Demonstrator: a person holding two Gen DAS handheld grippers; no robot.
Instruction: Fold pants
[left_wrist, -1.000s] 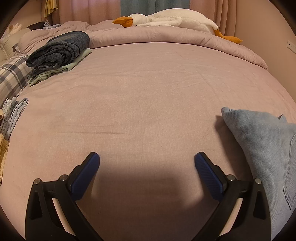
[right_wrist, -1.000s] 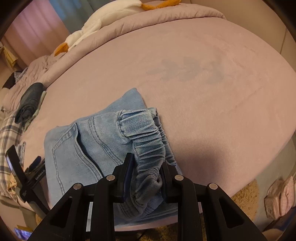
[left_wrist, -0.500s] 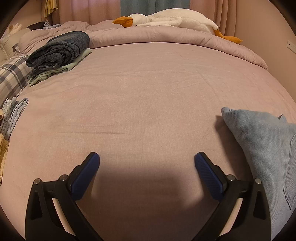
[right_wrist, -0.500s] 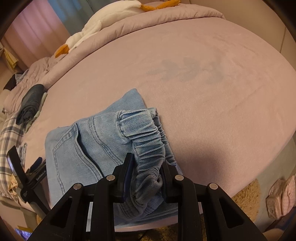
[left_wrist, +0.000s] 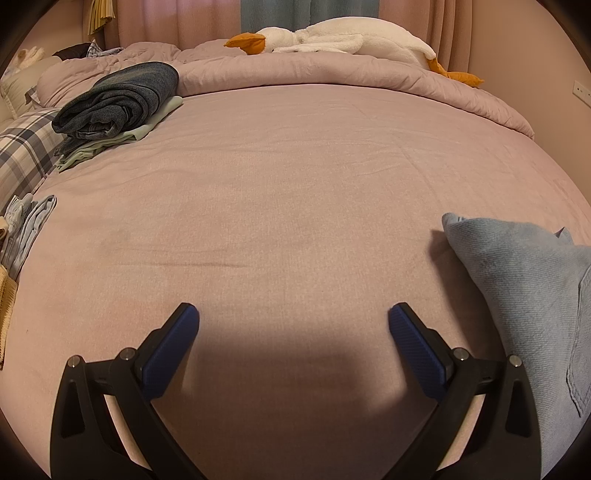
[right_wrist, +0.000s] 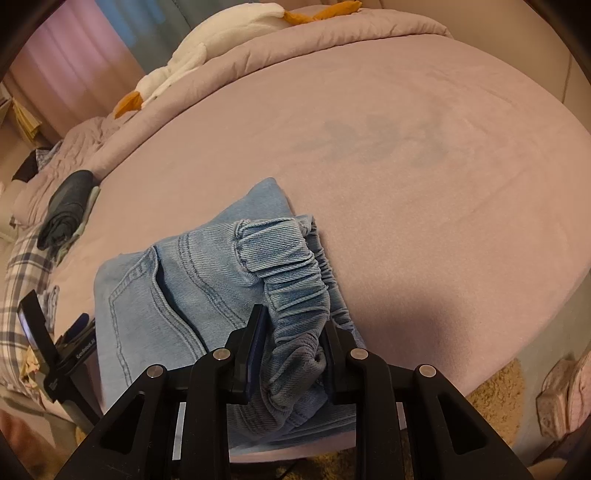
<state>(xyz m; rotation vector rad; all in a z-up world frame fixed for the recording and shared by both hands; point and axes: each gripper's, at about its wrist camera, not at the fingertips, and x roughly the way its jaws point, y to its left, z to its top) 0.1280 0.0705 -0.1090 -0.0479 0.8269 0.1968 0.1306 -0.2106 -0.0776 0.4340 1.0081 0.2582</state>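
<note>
Light blue denim pants (right_wrist: 192, 288) lie folded near the front edge of the pink bed (right_wrist: 424, 192). My right gripper (right_wrist: 293, 317) is shut on their gathered elastic waistband (right_wrist: 295, 295), which bunches up between the blue pads. In the left wrist view the same pants (left_wrist: 528, 295) show at the right edge. My left gripper (left_wrist: 293, 321) hangs open over bare bedsheet (left_wrist: 288, 184), to the left of the pants, with nothing between its fingers. The left gripper's body (right_wrist: 62, 354) also shows at the lower left of the right wrist view.
A stack of folded dark and pale green clothes (left_wrist: 118, 99) sits at the far left of the bed. A white plush goose (left_wrist: 343, 37) lies on the rolled duvet (left_wrist: 332, 77) at the back. Plaid bedding (left_wrist: 22, 155) and more garments lie at the left edge. A beige rug (right_wrist: 495, 391) is on the floor.
</note>
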